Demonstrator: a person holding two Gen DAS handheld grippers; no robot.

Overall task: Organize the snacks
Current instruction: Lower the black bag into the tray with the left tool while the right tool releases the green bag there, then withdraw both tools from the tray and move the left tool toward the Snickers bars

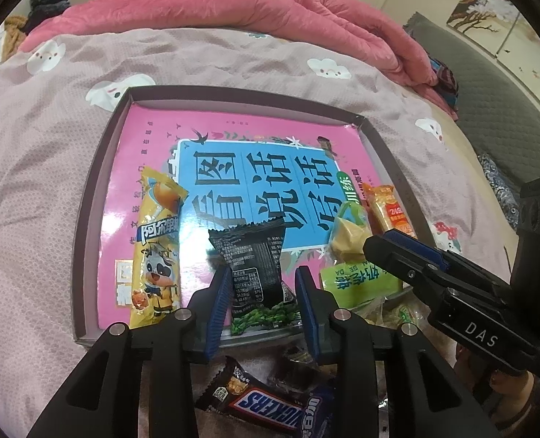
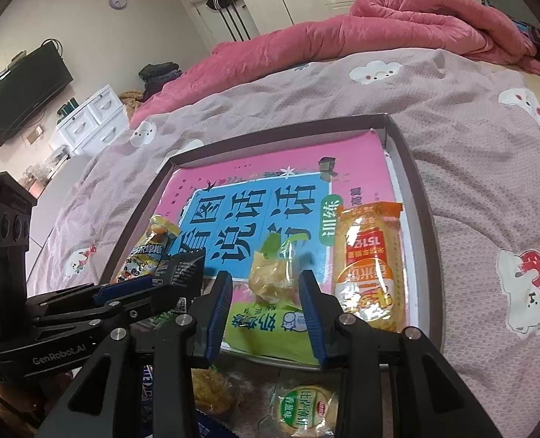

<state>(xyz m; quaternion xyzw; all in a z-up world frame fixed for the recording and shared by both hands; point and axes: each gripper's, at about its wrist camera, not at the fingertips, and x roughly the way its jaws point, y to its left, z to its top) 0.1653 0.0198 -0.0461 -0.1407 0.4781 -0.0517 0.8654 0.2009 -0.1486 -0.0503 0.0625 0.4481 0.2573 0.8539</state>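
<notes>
Crinkled foil and plastic — five snack packets lie in a shallow cardboard tray (image 1: 98,168) on the quilted bed (image 1: 43,153). The left hand-held gripper (image 1: 262,295), parted, straddles the black packet (image 1: 249,255) at 6 o'clock; the right hand-held gripper (image 2: 266,303) gapes empty around a yellow packet (image 2: 273,277).

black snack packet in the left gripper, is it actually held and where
It cannot be told: the black foil snack packet sits between the left gripper fingers, which flank its lower half without clearly touching.
</notes>
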